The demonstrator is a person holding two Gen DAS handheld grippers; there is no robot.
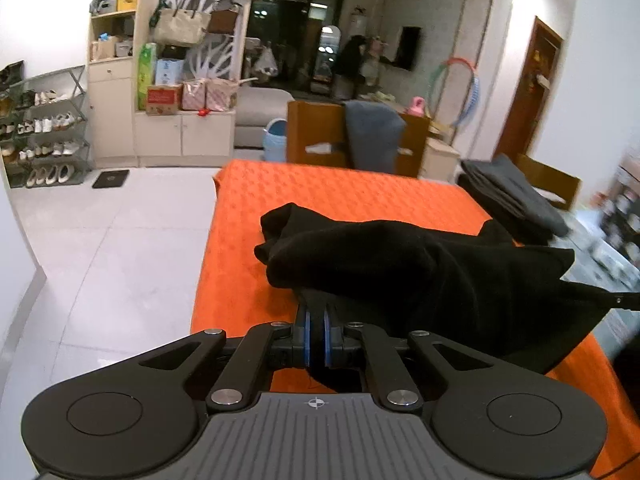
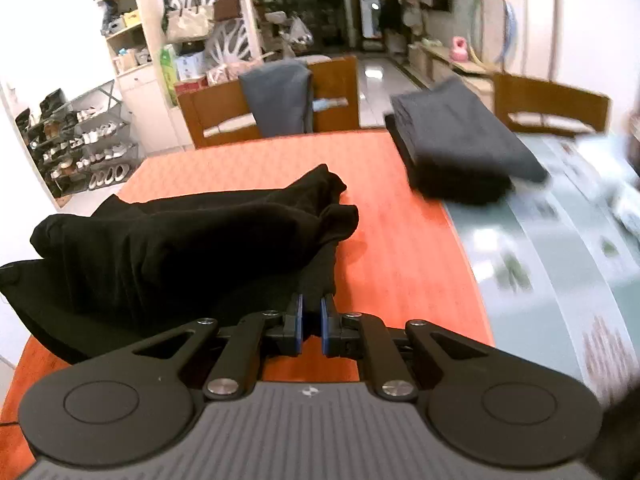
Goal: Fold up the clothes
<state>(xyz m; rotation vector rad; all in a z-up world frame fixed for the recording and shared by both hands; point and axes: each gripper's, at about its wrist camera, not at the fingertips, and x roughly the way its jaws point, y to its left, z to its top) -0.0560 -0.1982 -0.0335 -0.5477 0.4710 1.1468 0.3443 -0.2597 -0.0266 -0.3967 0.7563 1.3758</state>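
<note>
Black garment point(image 1: 400, 264) lies bunched mid-frame on the orange cloth point(image 1: 248, 216); left gripper point(image 1: 316, 320) pinches its near hem; right gripper point(image 2: 311, 312), nearly closed, nips a thin edge, which I judge could slip; uneven pulling might skew the fold.

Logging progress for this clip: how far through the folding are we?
Done: a folded dark grey stack sits at the far right of the orange tablecloth.
In hand: the black garment, still bunched; the left gripper and right gripper each have jaws closed on an edge of it.
Left: flattening and folding it, and probably the grey garment draped over a chair.
</note>
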